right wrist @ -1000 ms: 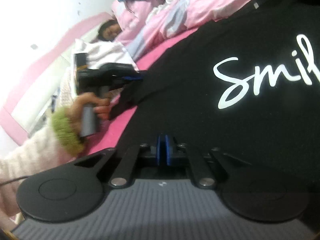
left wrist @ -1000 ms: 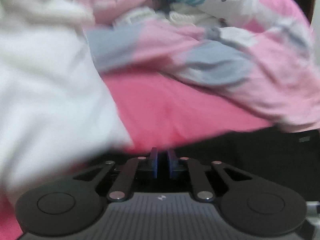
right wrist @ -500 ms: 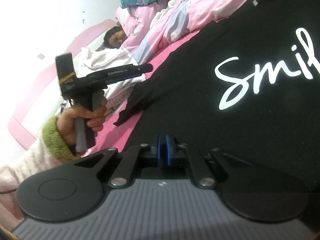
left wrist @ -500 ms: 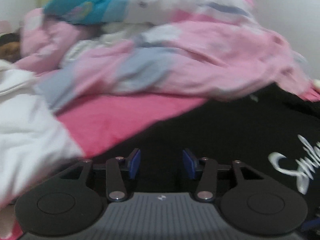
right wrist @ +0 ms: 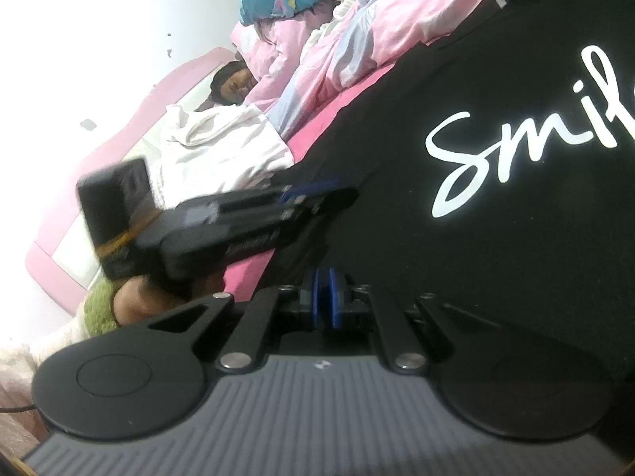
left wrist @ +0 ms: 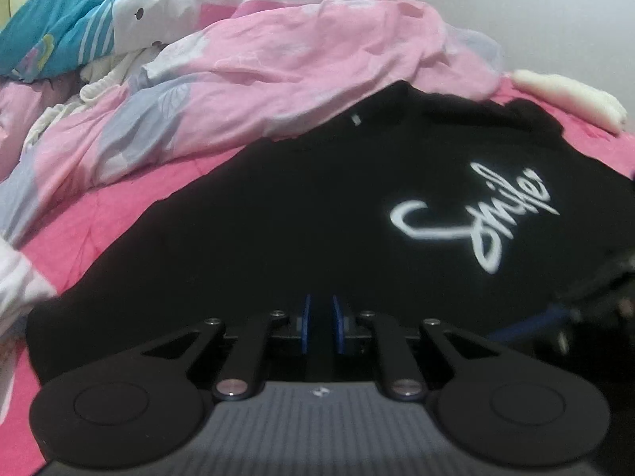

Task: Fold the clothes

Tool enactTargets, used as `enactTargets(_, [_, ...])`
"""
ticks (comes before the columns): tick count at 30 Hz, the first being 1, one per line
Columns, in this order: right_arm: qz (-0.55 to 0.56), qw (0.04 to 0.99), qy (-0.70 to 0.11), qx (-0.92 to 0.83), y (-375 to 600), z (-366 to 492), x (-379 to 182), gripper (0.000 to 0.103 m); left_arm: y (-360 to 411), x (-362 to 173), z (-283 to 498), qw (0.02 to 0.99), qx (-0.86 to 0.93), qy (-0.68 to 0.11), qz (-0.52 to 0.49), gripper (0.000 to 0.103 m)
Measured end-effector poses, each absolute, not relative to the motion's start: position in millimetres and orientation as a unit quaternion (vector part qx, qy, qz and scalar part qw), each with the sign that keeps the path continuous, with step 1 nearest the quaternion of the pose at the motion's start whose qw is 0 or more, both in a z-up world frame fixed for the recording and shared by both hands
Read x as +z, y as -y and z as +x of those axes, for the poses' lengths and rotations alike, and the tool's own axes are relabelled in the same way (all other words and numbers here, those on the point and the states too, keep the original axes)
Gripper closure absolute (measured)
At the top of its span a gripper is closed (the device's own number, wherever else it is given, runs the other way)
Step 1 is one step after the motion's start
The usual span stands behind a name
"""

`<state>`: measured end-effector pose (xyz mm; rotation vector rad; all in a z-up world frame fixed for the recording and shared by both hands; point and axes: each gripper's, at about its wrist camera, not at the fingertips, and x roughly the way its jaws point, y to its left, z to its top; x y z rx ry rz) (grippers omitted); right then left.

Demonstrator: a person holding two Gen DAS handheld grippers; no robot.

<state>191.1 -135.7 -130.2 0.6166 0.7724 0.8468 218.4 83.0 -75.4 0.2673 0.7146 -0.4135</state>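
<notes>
A: Near first. Left gripper (left wrist: pixel 319 329)?

B: Low over the black shirt (left wrist: pixel 301 214). Blue pads (left wrist: pixel 304 327) stand close, with a narrow slit between them. Dark cloth shows behind the slit; whether any is caught inside, I cannot tell.

A: Right gripper (right wrist: pixel 325 301)?

B: Its blue pads (right wrist: pixel 316 297) are pressed together at the shirt's near edge, at 6 o'clock in the right wrist view. Black fabric lies right against them, but whether they pinch it I cannot tell.

A: The other tool in that view?

B: The left gripper again, blurred, at 9 o'clock, its tip over the shirt's edge. A hand (right wrist: pixel 135 303) with a green fuzzy cuff (right wrist: pixel 97 309) holds it from beneath.

A: The shirt itself?

B: Spread flat on a pink bedsheet (left wrist: pixel 119 214), white script "Smile" (left wrist: pixel 476 218) at 3 o'clock in the left wrist view. A small white tag (left wrist: pixel 356 119) shows at the collar, 12 o'clock.

A: Farther out?

B: A rumpled pink and grey-blue quilt (left wrist: pixel 258 71) touches the collar end. A white garment (right wrist: pixel 222 146) lies beside the shirt at 10 o'clock in the right wrist view. A teal cloth (left wrist: pixel 47 39) sits at 10 o'clock far back in the left view, a cream cloth (left wrist: pixel 567 99) at 2 o'clock. A person (right wrist: pixel 232 83) lies at the pink headboard (right wrist: pixel 119 127), partly under the quilt.
</notes>
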Motion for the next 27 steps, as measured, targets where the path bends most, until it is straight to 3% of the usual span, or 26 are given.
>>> enactTargets(12, [0.292, 0.793, -0.364, 0.391, 138.3, 188.7, -129.1, 0.099, -137.9, -57.4, 180.4, 0.913, -0.124, -0.383, 0.067, 0.083])
enactTargets(16, [0.3, 0.791, -0.378, 0.375, 146.6, 183.7, -119.8, 0.094, -127.5, -33.0, 178.9, 0.915, -0.123, -0.378, 0.066, 0.08])
enactTargets(20, [0.362, 0.774, -0.384, 0.35, 191.5, 169.0, -101.5, 0.093, -100.6, -2.8, 187.4, 0.919, -0.134, -0.363, 0.072, 0.059])
enactTargets(27, [0.416, 0.823, -0.317, 0.222, 344.4, 144.2, -63.2, 0.089, -18.0, 24.7, 226.8, 0.914, -0.183, -0.354, 0.081, 0.048])
